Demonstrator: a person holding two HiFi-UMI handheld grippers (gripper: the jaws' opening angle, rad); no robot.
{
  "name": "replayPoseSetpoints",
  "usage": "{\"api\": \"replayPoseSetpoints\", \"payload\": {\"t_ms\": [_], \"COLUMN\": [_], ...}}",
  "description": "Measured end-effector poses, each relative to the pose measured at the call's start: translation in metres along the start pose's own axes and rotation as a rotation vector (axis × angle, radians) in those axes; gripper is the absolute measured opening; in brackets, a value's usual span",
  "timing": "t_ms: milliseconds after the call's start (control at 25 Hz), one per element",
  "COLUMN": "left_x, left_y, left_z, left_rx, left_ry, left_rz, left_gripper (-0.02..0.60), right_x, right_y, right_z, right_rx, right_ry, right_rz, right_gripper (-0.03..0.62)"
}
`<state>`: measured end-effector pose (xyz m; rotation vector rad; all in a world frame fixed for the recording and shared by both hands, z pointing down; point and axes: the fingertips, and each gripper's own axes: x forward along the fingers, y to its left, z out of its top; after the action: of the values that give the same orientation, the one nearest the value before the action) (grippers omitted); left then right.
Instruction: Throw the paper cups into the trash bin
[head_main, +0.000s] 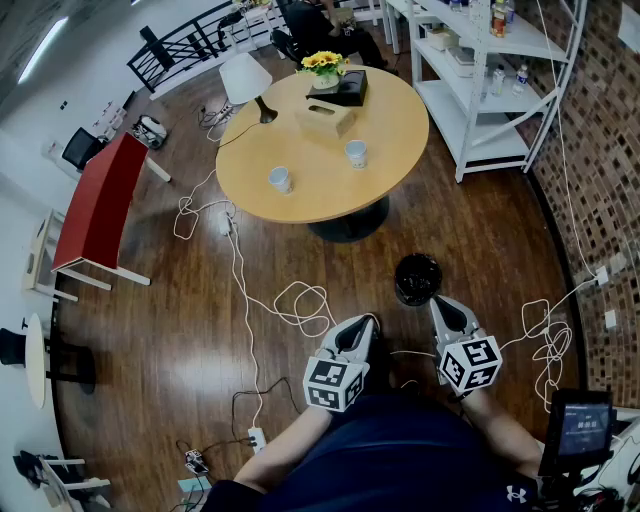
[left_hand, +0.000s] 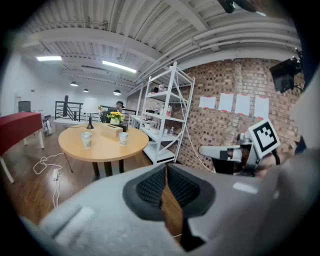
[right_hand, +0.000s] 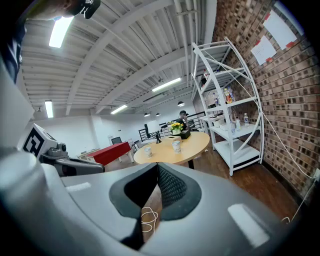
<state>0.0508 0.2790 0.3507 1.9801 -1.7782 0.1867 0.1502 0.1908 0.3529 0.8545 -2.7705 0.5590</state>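
On the round table, well ahead of you, both paper cups stand upright: one cup by the near left edge of the tabletop, the other cup nearer the middle. The trash bin sits on the floor just ahead of your right gripper. The right gripper and your left gripper both have jaws pressed together, nothing between them.

Risks:
- White cables loop over the floor between you and the table, so you could trip or drag them.
- A hard squeeze likely crushes a thin cup.
- Reaching deep could knock the tissue box, lamp or flowers near the far edge.

A shelf stands right of the table.
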Motion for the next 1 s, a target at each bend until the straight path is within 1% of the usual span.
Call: {"api": "replayPoseSetpoints", "payload": {"t_ms": [120,280,360,600,760,880,960,1000], "left_x": [0.019,0.058,0.082,0.147,0.175,0.189,0.198,0.202], "left_y": [0.027,0.072,0.092,0.152,0.193,0.216,0.23,0.236], "left_z": [0.007,0.029,0.044,0.104,0.129,0.145,0.153,0.157], "left_rx": [-0.011,-0.038,-0.05,-0.051,-0.039,-0.043,-0.043,-0.046], "left_ry": [-0.01,-0.032,-0.037,-0.035,-0.026,-0.022,-0.037,-0.047], "left_rz": [0.008,0.011,-0.003,-0.069,-0.076,-0.059,-0.025,-0.004], "left_gripper": [0.014,0.014,0.014,0.015,0.017,0.023,0.026,0.031], "right_x": [0.033,0.088,0.116,0.216,0.276,0.312,0.333,0.344], "right_y": [-0.006,-0.015,-0.022,-0.043,-0.051,-0.054,-0.056,-0.058], "right_z": [0.009,0.026,0.035,0.07,0.086,0.087,0.086,0.085], "right_rx": [-0.016,-0.042,-0.056,-0.095,-0.149,-0.189,-0.212,-0.227], "right_ry": [-0.001,0.007,0.025,0.092,0.111,0.141,0.167,0.181], "right_rz": [0.002,0.008,0.003,-0.01,-0.026,-0.025,-0.009,0.001], "right_gripper": [0.011,0.011,0.011,0.011,0.012,0.014,0.016,0.028]}}
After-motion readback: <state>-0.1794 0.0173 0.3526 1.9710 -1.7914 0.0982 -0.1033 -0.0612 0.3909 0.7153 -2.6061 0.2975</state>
